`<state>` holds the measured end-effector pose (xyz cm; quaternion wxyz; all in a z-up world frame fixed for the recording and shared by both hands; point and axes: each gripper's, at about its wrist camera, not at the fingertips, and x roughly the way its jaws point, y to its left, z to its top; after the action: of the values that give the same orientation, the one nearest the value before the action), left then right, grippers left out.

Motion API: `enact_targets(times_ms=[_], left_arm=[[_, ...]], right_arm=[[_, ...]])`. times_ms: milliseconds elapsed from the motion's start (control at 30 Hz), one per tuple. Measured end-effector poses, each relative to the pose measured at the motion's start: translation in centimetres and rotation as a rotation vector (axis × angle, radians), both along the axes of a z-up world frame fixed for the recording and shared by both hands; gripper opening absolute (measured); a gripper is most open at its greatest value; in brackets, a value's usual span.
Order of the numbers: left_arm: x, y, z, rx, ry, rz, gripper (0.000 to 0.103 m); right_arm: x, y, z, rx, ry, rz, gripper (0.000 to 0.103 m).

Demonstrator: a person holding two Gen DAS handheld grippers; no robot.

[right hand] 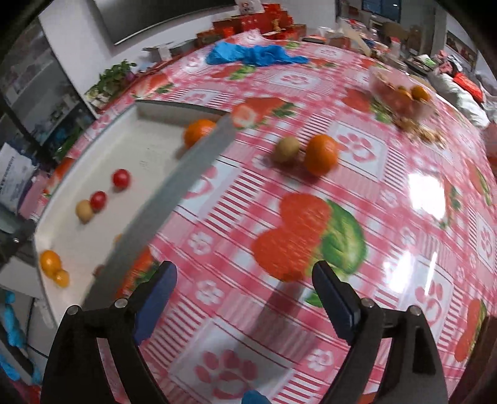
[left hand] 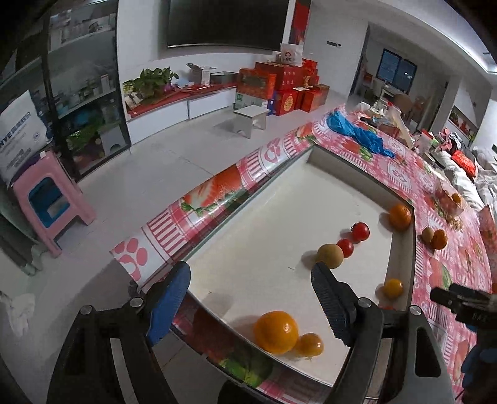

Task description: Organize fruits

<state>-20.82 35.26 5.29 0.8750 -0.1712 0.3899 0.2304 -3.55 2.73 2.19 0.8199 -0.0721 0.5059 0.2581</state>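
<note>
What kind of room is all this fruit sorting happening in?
Most likely a home living or dining room. A large dark screen hangs above a low cabinet with a potted plant, red gift boxes are stacked nearby, and a strawberry-print tablecloth covers the table.

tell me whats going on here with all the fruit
A person holding a gripper in each hand is sorting fruit into a white tray on a strawberry-print tablecloth. Both the left gripper and right gripper are open and hold nothing. The tray already has oranges, including a big orange near its front edge, two cherry tomatoes and a brownish fruit. A kiwi and an orange sit outside the tray on the tablecloth, ahead of the right gripper.
</note>
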Motion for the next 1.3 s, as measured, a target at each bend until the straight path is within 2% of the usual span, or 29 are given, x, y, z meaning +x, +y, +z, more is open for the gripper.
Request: enact_targets(times_ms=[433,500,567,833,1300], left_arm=[[0.5,-1.9,0.6,0.021,0.015,-0.028,0.081],[0.6,-2.1,0.9,0.02,0.012,-0.029,0.081],[0.5,-2.1,1.1,0.013,0.008,-0.024,0.081],[0.7,-2.6,1.2,0.018,0.021,-0.019,0.081],[1.4,-3.5,1.5,0.004,0.025,-0.023,0.081]], right_arm=[[-1.0,-3.0,-1.0,-0.079,-0.044,-0.011,0.091],[-1.1,-2.9,-1.4,-0.099,-0.044,0.0,0.101],[-1.5,-2.8,-1.7,-0.12,-0.078,0.014,0.103],[-2.5,-3.5,-2.0,-0.064,-0.158,0.009,0.103],[-2.7,-3.6,-2.1,-0.049,-0.183,0.006,0.103]])
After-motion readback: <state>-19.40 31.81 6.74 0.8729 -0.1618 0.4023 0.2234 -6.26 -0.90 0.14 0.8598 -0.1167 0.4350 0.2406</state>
